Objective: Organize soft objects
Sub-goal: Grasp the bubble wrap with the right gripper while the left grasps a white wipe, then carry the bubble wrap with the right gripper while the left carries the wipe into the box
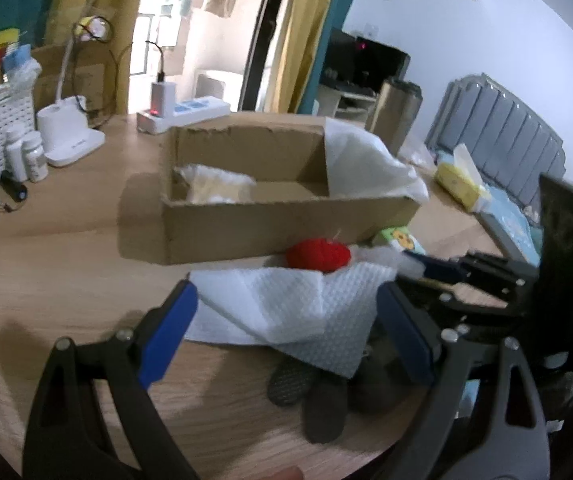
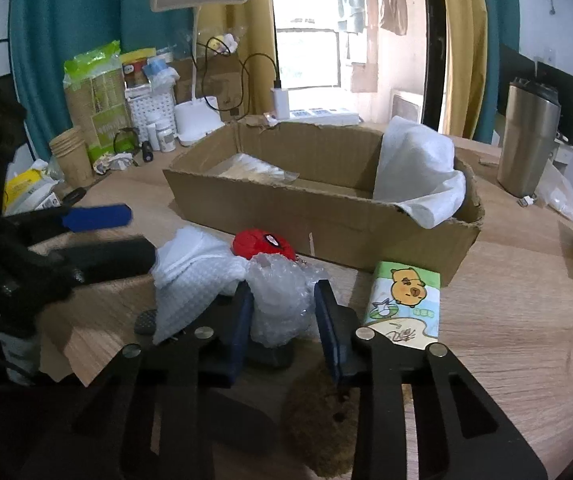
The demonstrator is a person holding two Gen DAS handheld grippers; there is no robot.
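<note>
An open cardboard box sits on the wooden table, holding a white cloth and a clear bag. In front of it lie a white waffle cloth, a red plush, a bubble-wrap wad, a grey glove and a tissue pack. My left gripper is open, its fingers straddling the waffle cloth. My right gripper is partly open around the bubble wrap, both pads close beside it.
A desk lamp, power strip, bottles, paper cups and snack bags crowd the table's back left. A steel tumbler stands at the right. A brown furry item lies under my right gripper.
</note>
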